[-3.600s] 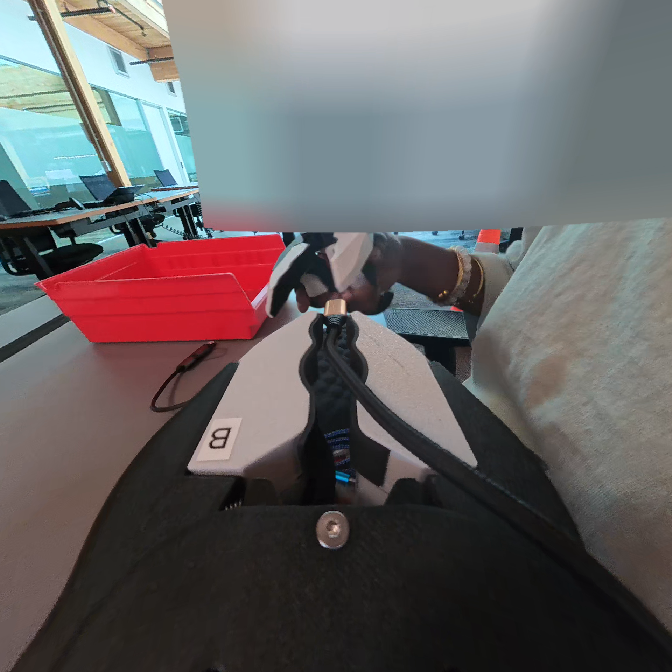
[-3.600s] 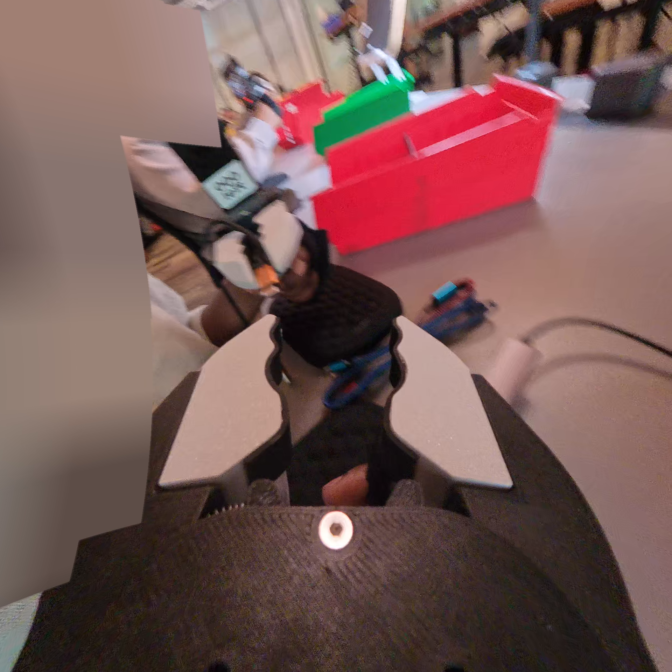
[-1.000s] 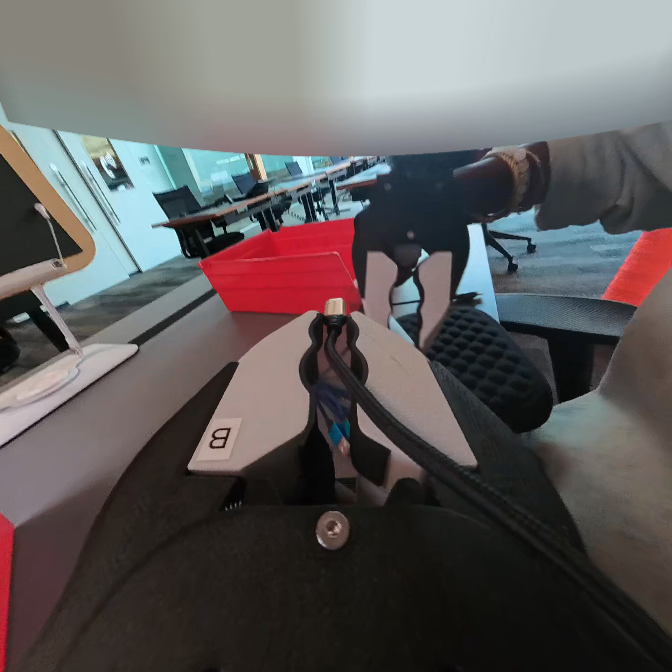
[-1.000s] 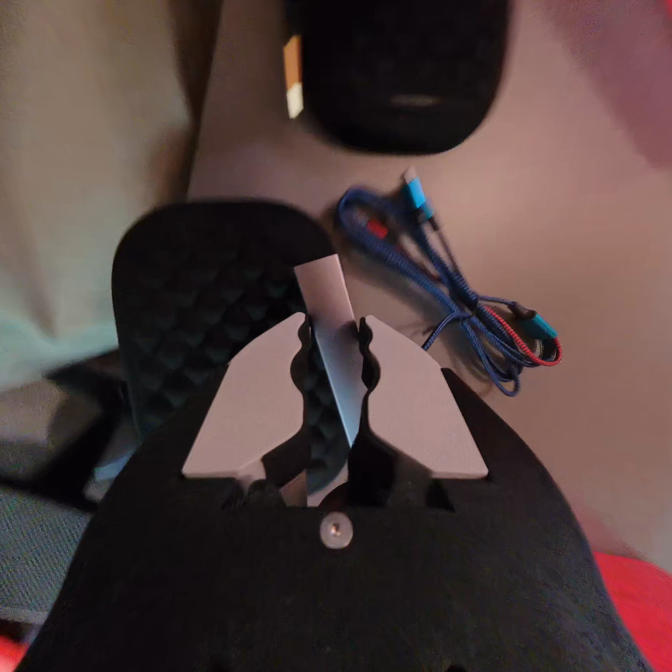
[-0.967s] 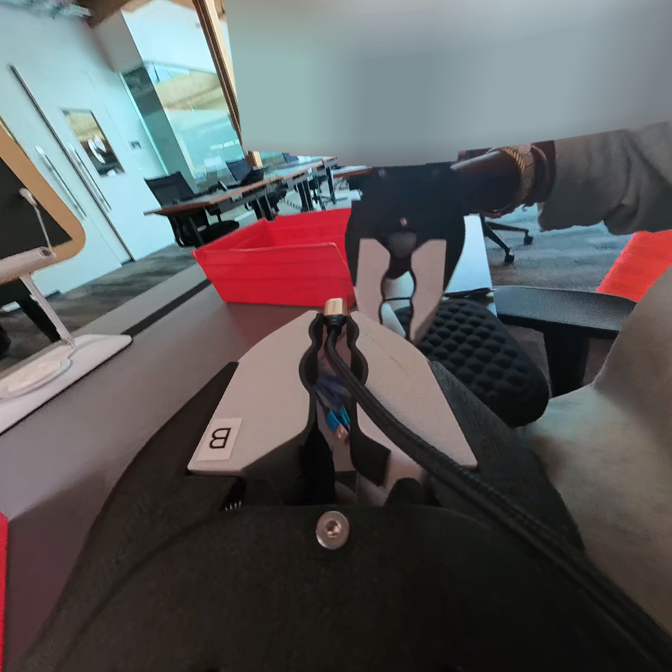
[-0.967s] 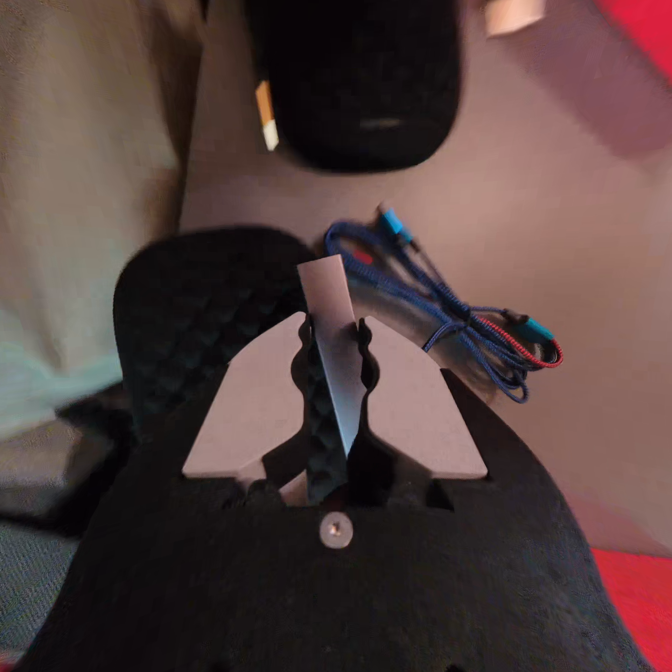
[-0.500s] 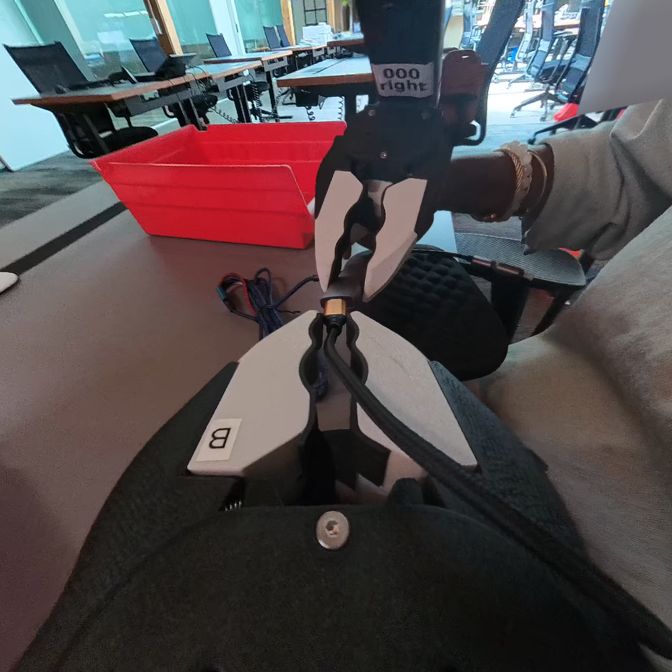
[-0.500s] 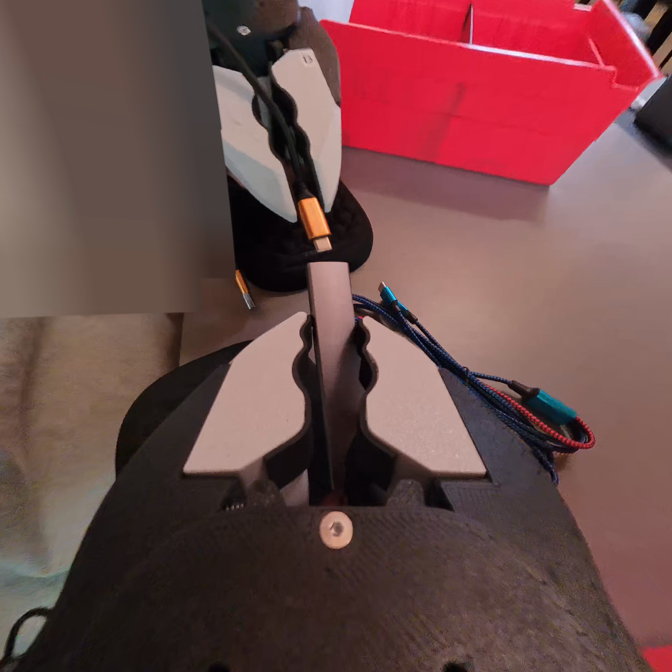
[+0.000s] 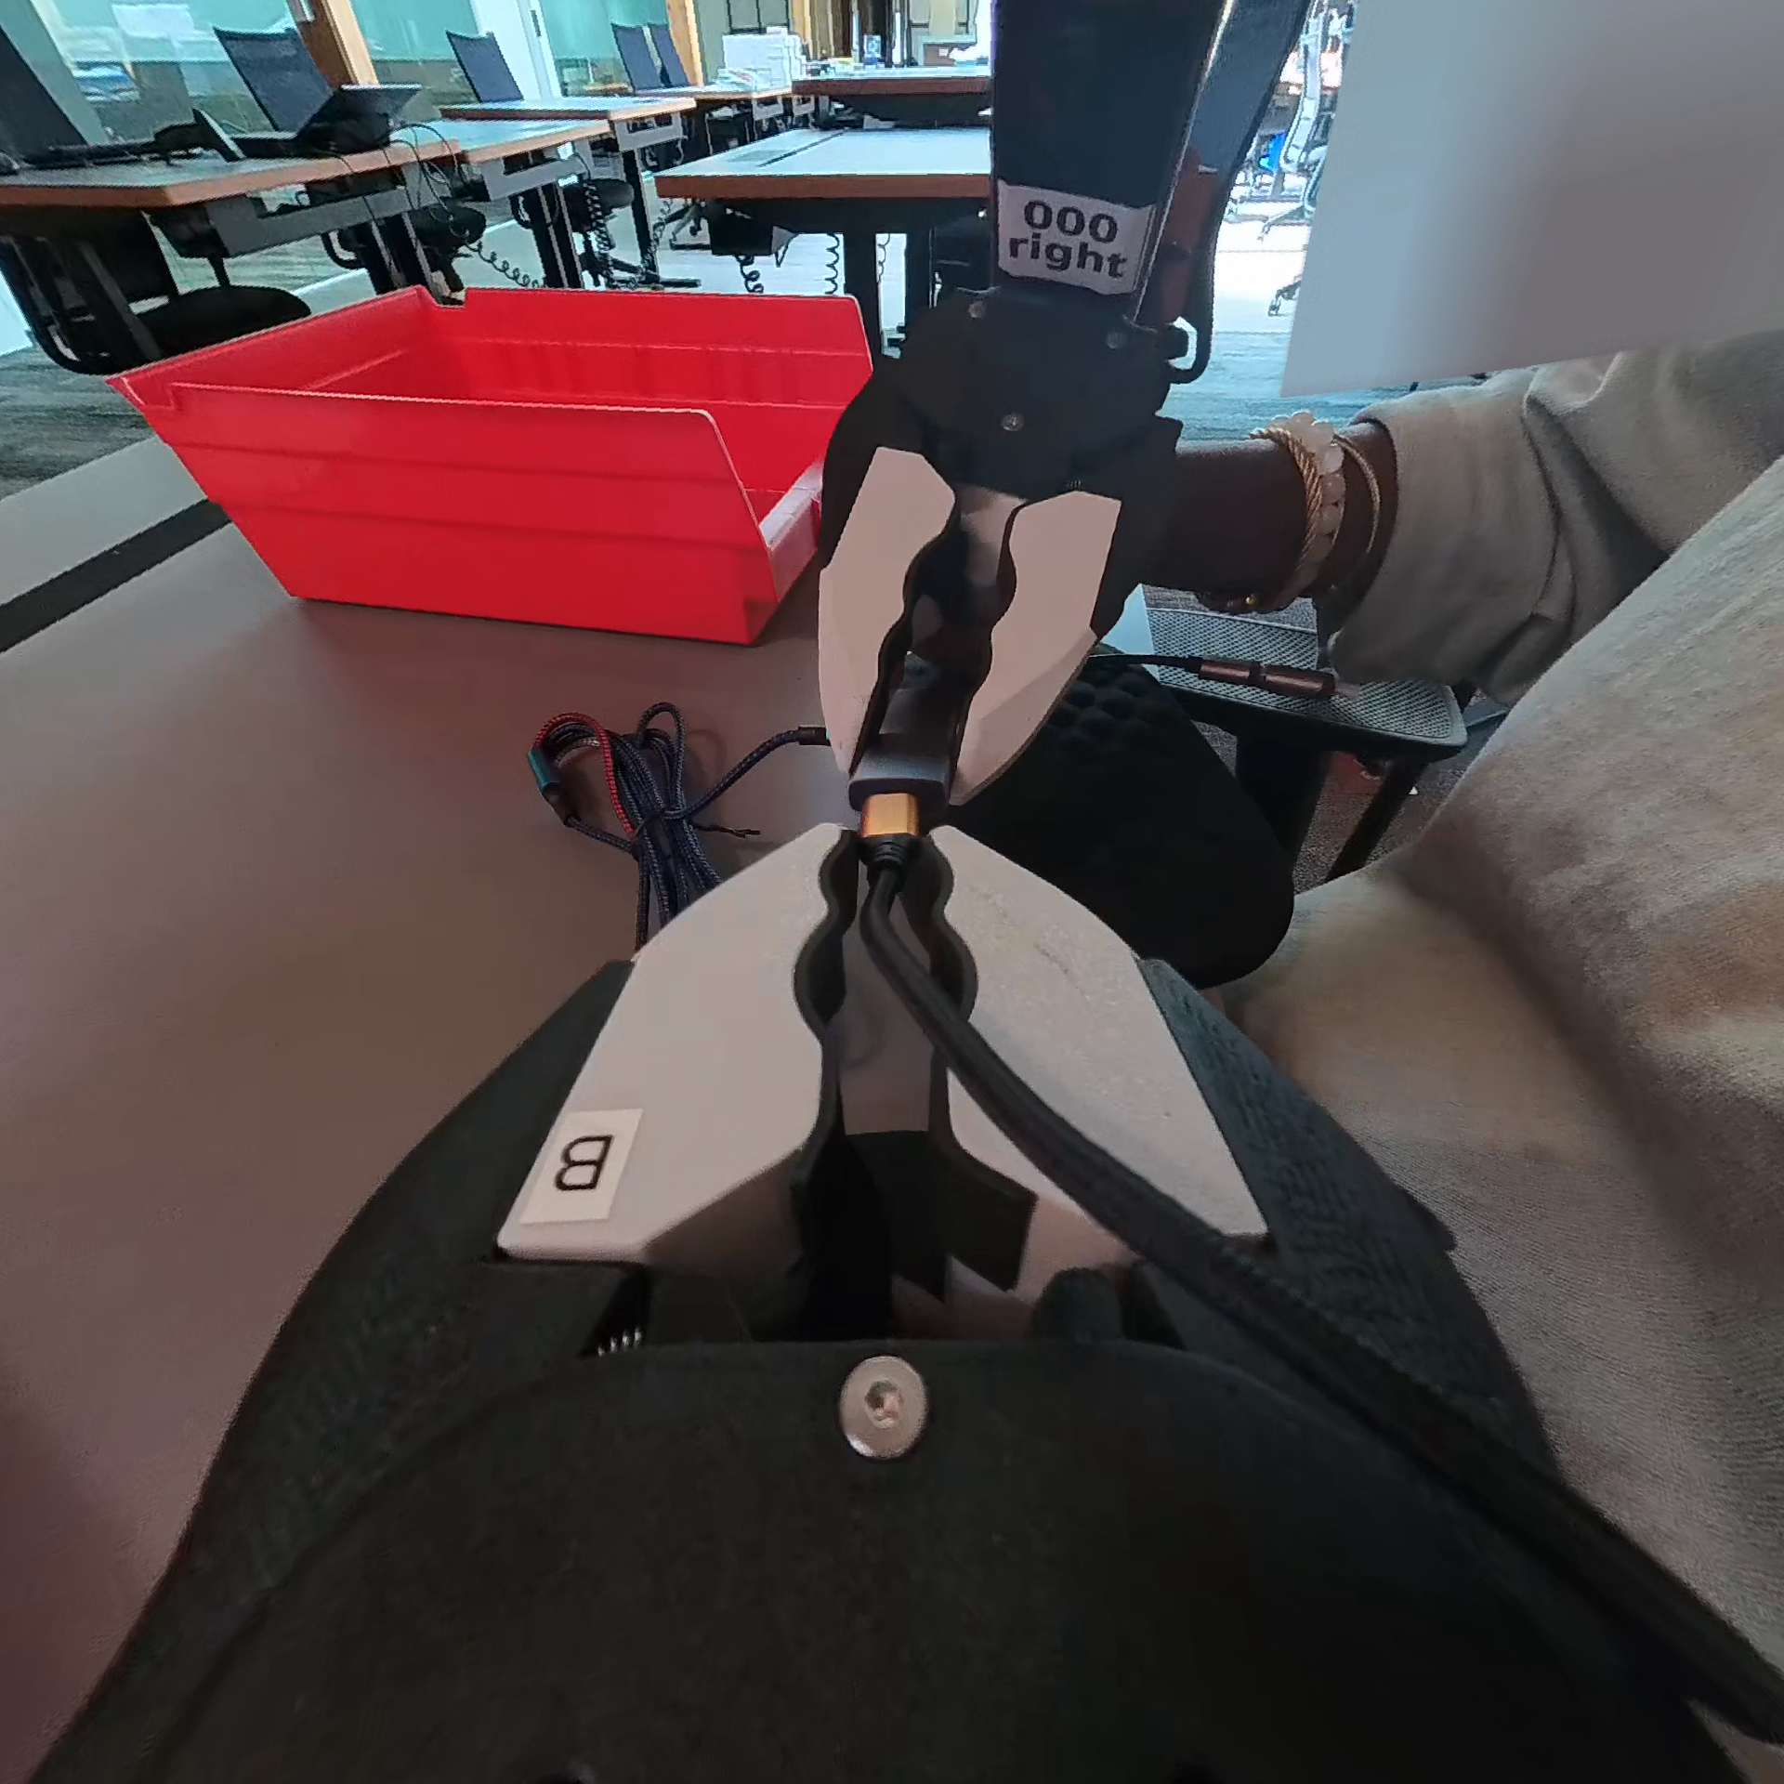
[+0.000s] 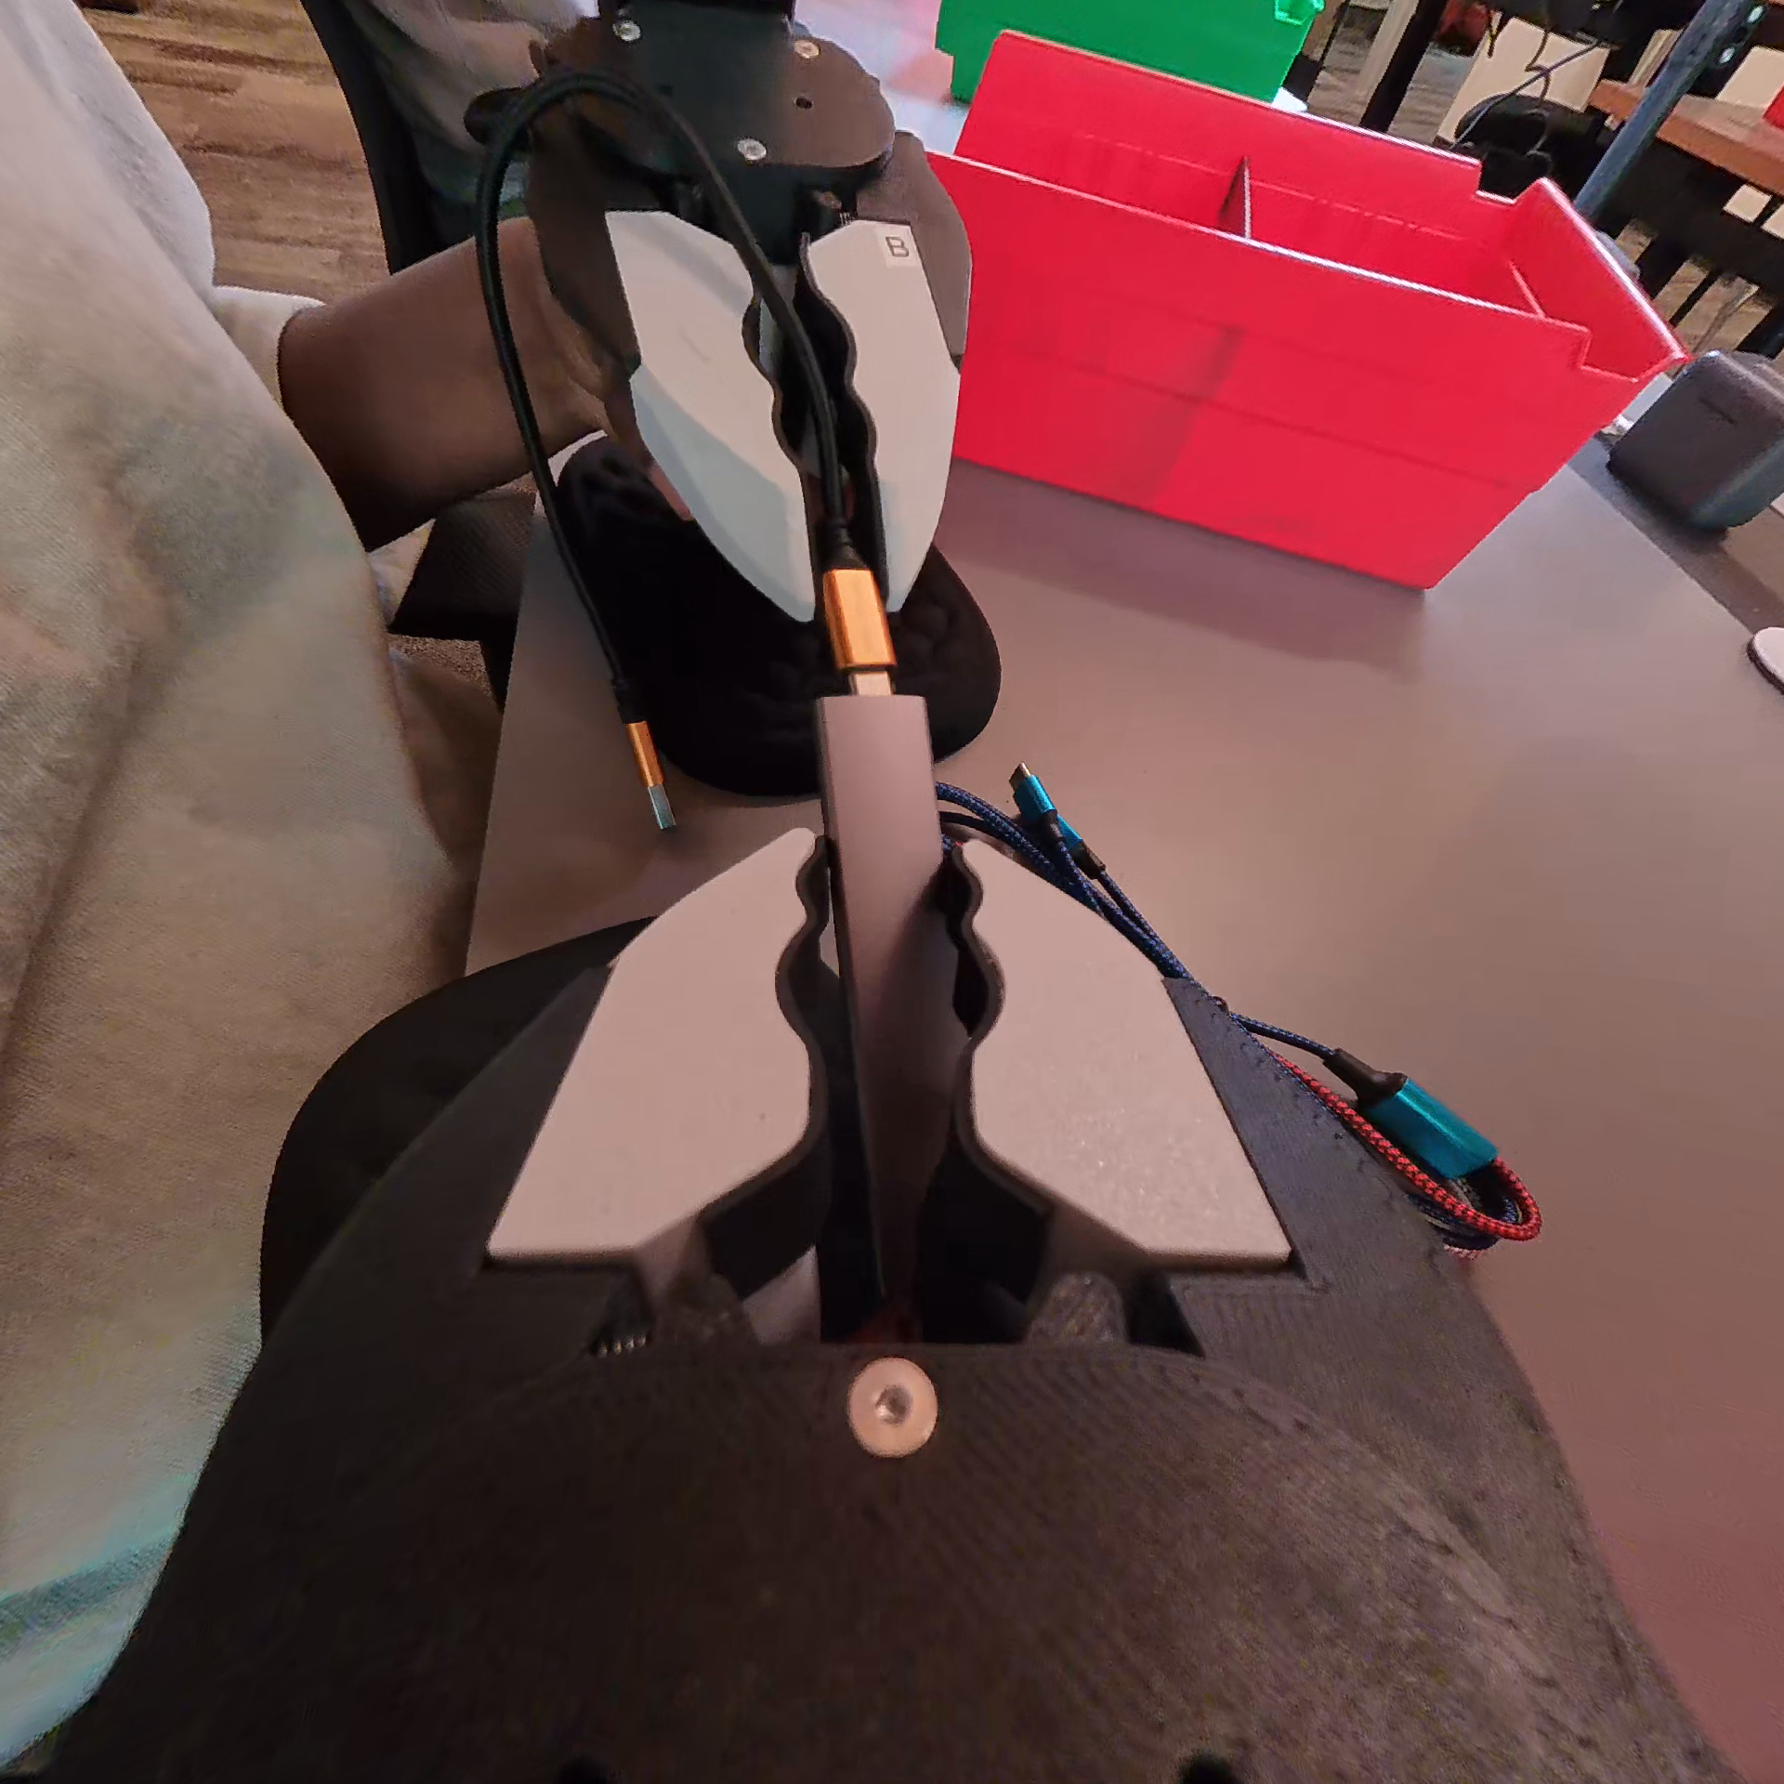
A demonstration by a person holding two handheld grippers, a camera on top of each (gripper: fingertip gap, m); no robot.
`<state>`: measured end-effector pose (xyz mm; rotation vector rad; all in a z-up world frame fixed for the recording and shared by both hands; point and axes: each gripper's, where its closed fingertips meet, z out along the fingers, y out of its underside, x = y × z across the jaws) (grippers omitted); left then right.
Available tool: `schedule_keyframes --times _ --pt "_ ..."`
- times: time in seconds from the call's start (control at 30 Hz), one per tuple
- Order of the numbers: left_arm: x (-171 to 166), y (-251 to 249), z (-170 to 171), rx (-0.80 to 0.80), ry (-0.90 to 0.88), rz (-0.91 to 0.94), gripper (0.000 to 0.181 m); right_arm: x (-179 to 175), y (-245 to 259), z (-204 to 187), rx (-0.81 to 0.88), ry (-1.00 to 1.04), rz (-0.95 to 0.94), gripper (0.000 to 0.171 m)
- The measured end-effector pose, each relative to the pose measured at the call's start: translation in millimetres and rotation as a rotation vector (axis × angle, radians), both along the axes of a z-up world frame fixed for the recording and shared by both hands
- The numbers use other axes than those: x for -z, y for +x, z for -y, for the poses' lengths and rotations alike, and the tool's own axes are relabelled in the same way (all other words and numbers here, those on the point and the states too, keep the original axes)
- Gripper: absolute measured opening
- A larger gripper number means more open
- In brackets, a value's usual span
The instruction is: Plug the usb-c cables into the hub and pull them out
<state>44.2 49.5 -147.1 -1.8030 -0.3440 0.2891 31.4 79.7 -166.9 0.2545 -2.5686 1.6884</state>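
My left gripper (image 9: 888, 842) is shut on a black usb-c cable (image 9: 975, 1043) just behind its gold plug (image 9: 890, 816). My right gripper (image 10: 883, 850) is shut on a slim grey hub (image 10: 874, 869) that sticks out past its fingertips. The two grippers face each other above the table. The gold plug (image 10: 857, 618) touches the hub's end face (image 9: 898, 767), its metal tip at the port. The cable's other gold plug (image 10: 645, 772) hangs loose. The left gripper also shows in the right wrist view (image 10: 850, 589), and the right gripper in the left wrist view (image 9: 907, 763).
A coiled blue and red braided cable (image 10: 1390, 1129) with teal plugs lies on the grey table (image 10: 1351, 772), also in the left wrist view (image 9: 637, 782). A red bin (image 9: 483, 483) stands behind it. A black padded object (image 10: 734, 656) sits at the table's near edge. A dark box (image 10: 1709, 454) is far right. My hands' fingertips stand some 5 cm from each other.
The grippers have closed the gap: half a second ago the plug hung just short of the hub, now it touches the hub's end. A second ago the right gripper was taking the hub up.
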Motion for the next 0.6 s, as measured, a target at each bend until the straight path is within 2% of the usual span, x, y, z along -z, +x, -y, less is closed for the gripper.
schedule_keyframes --times 0.6 --pt "8.4 4.6 -8.2 0.073 -0.037 0.055 0.012 7.9 4.6 1.0 -0.032 0.01 -0.018 0.021"
